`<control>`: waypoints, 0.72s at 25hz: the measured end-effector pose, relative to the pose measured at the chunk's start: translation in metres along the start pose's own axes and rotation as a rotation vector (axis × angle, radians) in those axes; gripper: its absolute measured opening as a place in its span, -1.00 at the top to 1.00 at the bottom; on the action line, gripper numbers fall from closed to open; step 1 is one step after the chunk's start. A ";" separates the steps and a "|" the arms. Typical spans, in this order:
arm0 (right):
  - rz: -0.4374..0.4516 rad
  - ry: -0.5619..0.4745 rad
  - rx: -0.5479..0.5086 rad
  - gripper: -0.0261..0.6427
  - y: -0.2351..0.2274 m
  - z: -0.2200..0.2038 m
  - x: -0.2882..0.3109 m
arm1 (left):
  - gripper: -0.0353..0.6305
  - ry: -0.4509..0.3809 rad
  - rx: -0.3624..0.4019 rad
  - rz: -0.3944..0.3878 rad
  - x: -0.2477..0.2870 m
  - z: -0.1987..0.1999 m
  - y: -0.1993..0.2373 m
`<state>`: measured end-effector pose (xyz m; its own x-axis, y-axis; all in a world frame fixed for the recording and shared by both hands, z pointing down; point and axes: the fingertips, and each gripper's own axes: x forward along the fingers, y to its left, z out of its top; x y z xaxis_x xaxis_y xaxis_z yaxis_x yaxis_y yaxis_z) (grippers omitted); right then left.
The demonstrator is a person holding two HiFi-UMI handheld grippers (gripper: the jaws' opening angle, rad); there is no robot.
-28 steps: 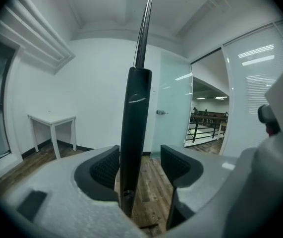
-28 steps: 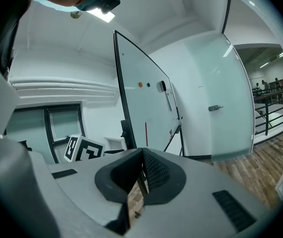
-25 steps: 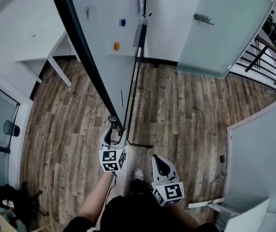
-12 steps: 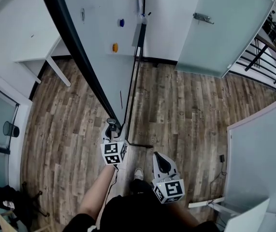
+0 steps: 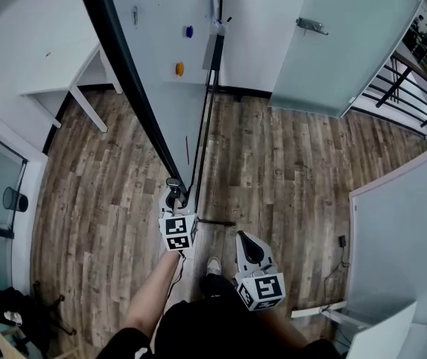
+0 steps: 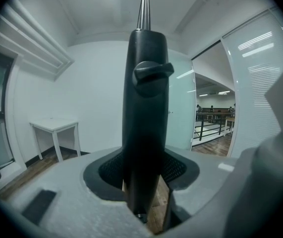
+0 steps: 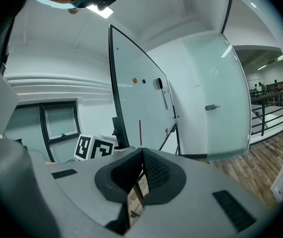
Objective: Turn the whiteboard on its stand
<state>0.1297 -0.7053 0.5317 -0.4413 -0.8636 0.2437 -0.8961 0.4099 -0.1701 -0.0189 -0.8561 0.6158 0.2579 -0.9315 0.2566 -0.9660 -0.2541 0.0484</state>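
Compared with a second ago, the left gripper (image 5: pixel 173 191) sits closer in on the near corner of the whiteboard (image 5: pixel 164 43). Its jaws, then spread wide around the black frame (image 5: pixel 127 88), have just been closing. In the left gripper view both pads now press on that frame (image 6: pixel 143 108), which stands upright between them and carries a stubby knob (image 6: pixel 152 73). The board itself leans across the head view much as it did before. Further right, the right gripper (image 5: pixel 247 244) has barely shifted; it hangs low and apart from the board, its jaws brought together at the tips with nothing between them. The whiteboard stands on the wood floor (image 5: pixel 288 178) straight ahead of the person, to the right of a white table (image 5: pixel 63 73). It is seen almost edge-on, its dark rim running from the upper left down to the left gripper. Its pale face is turned to the right and bears a blue magnet (image 5: pixel 189 31) and an orange magnet (image 5: pixel 179 69). The stand (image 5: pixel 207 133) shows as thin black bars beside that face, with a foot bar lying on the floor just beyond the left gripper.
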 end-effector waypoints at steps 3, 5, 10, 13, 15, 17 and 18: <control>-0.009 -0.001 0.008 0.89 0.003 -0.006 -0.011 | 0.33 0.005 0.003 0.001 -0.008 -0.003 -0.004; -0.020 -0.001 0.015 0.89 0.006 -0.010 -0.018 | 0.33 0.007 0.005 -0.004 -0.016 -0.007 -0.007; -0.035 -0.010 0.016 0.89 0.016 -0.014 -0.033 | 0.33 0.026 0.008 -0.020 -0.040 -0.015 -0.012; -0.044 -0.015 0.015 0.89 0.023 -0.017 -0.044 | 0.33 0.029 0.008 -0.016 -0.057 -0.020 -0.013; -0.050 -0.013 0.012 0.89 0.029 -0.020 -0.052 | 0.33 0.027 0.012 -0.016 -0.068 -0.025 -0.013; -0.054 -0.011 0.009 0.89 0.036 -0.025 -0.061 | 0.33 0.029 0.015 -0.020 -0.079 -0.029 -0.016; -0.058 -0.010 0.008 0.89 0.039 -0.027 -0.066 | 0.33 0.031 0.013 -0.021 -0.085 -0.030 -0.018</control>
<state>0.1226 -0.6238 0.5351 -0.3885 -0.8888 0.2433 -0.9196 0.3572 -0.1636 -0.0239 -0.7646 0.6224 0.2777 -0.9174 0.2850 -0.9598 -0.2776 0.0417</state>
